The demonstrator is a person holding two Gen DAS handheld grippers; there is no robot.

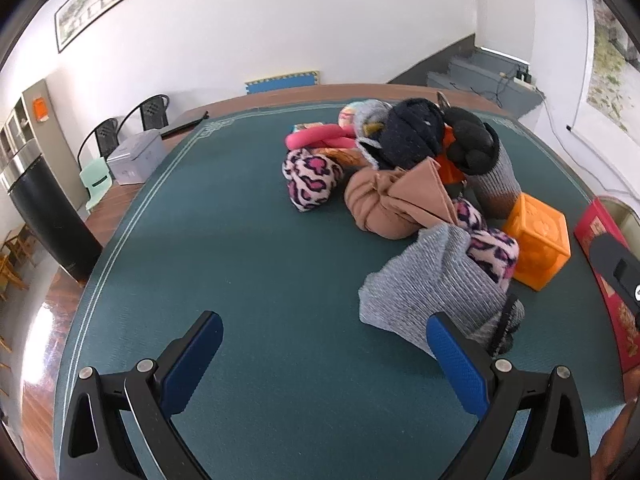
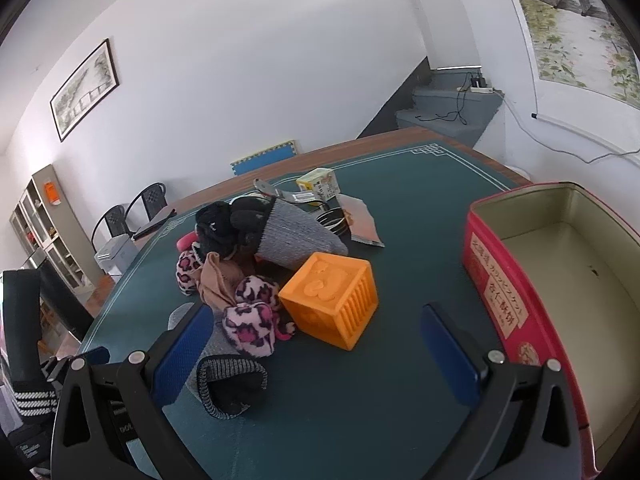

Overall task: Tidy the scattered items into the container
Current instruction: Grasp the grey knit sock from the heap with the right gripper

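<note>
Fingers of the left gripper [image 1: 324, 356] were spread wide apart above the green mat [image 1: 248, 264] on the tabletop, with nothing held between their blue pads; the right-hand pad was seen just in front of a grey ribbed sock [image 1: 432, 292]. Fingers of the right gripper [image 2: 316, 348] were likewise parted wide and empty, poised over the mat between the heap of items and the red tin [image 2: 496, 292].

The tin was seen at the right edge of the mat, open at the top, its pale interior bare. An orange cube [image 2: 332, 296] was set just left of it, apart from its wall. Against the cube's left side a pink leopard-print sock [image 2: 252, 320] was lying, with a tan cloth bundle [image 2: 216, 280] behind it and a second leopard-print piece [image 2: 186, 272] further left. A grey knitted sock [image 2: 296, 236] with dark bundles [image 2: 224, 224] at its mouth was piled behind the cube. A dark sock with a grey cuff [image 2: 232, 388] lay nearest the right gripper. Further back, a small yellow box [image 2: 318, 184] and a booklet [image 2: 362, 220] were noted.
</note>
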